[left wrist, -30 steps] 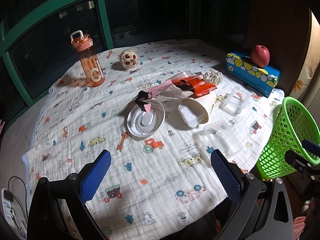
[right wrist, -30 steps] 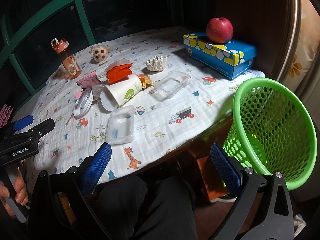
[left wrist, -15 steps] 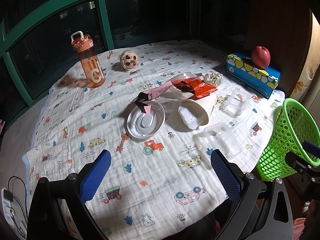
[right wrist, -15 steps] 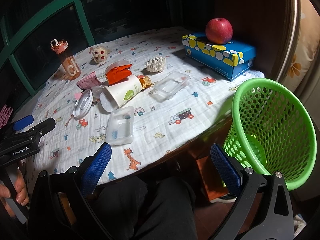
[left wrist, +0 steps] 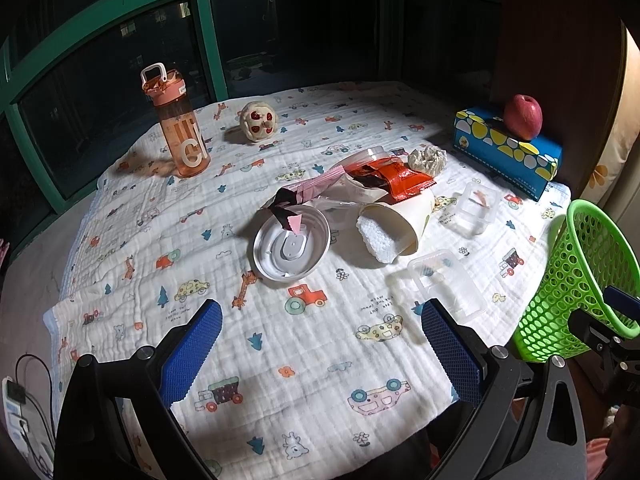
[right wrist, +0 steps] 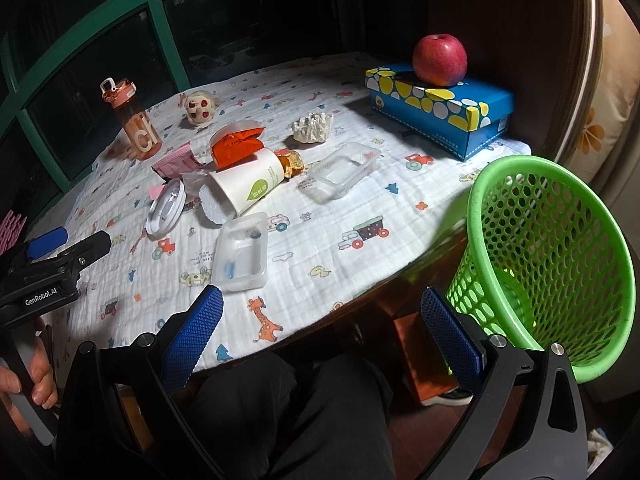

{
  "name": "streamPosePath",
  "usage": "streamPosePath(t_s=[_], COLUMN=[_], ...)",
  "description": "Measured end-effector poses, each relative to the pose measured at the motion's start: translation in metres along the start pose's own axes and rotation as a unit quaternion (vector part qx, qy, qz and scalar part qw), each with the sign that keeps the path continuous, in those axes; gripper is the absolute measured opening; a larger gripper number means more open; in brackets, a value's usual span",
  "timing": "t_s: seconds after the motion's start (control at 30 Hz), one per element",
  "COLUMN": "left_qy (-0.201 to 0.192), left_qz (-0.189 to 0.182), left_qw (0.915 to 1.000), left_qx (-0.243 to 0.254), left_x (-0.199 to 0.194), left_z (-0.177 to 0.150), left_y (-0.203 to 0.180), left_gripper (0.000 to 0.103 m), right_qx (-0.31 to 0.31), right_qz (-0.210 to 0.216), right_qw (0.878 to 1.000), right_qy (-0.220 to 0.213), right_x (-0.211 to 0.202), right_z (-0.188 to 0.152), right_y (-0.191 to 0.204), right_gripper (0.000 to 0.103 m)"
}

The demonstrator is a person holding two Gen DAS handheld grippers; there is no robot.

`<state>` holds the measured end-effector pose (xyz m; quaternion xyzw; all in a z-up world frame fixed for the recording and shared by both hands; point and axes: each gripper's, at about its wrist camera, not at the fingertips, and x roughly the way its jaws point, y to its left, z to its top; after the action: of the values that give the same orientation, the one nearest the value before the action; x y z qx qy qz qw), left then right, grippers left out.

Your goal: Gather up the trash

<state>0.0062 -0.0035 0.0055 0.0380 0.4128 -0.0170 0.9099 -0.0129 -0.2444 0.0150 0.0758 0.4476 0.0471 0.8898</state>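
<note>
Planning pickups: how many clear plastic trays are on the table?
2. One clear tray nearest the table's front edge; the other right of the tipped paper cup. The pile could hide more.

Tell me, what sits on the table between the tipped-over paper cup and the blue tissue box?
A clear plastic tray lies between the paper cup and the tissue box, on the patterned cloth; the right wrist view shows it best.

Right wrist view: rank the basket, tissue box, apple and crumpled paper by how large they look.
1. Basket, though it sits nearest the camera.
2. Tissue box.
3. Apple.
4. Crumpled paper, close to the apple, so that order is unsure.
</note>
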Motion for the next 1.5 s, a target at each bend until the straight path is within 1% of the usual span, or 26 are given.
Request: streamPosePath(t_s=[0.3,0.63,1.0,1.27,1.5], left_qy=[0.001,0.000,0.003,0.008,0.011], left_qz=[0.001,0.003,0.010,0.019,0.029], left_qw=[1.0000,1.0000,0.9999,0.9997,0.9993], left_qx=[0.002,-0.002,-0.005,-0.012,-0.022], left_x=[0.009,0.015,0.023,0.030,0.035], left_z=[0.010,0.014,0.022,0.025,0.027], left_y=[0.000,0.005,0.011,0.022,0.036], left_gripper=[0.097,0.097,0.097,0.097,0.097], right_qx=[-0.002,-0.004,-0.012,-0.024,-0.045], right_qz=[0.001,0.004,0.014,0.026,0.041], right_qw=[1.000,1.000,1.000,0.999,0.998], right_qy=[0.002,0.004,0.006,0.010,0.014], right_x=[0.007,0.013,0.026,0.040,0.059], right_z=[0.004,0.012,0.027,0.043,0.062], right_y=[0.004,0.004,0.005,0.011,0.027], right_gripper=[0.098,0.098,0.098,0.098,0.098])
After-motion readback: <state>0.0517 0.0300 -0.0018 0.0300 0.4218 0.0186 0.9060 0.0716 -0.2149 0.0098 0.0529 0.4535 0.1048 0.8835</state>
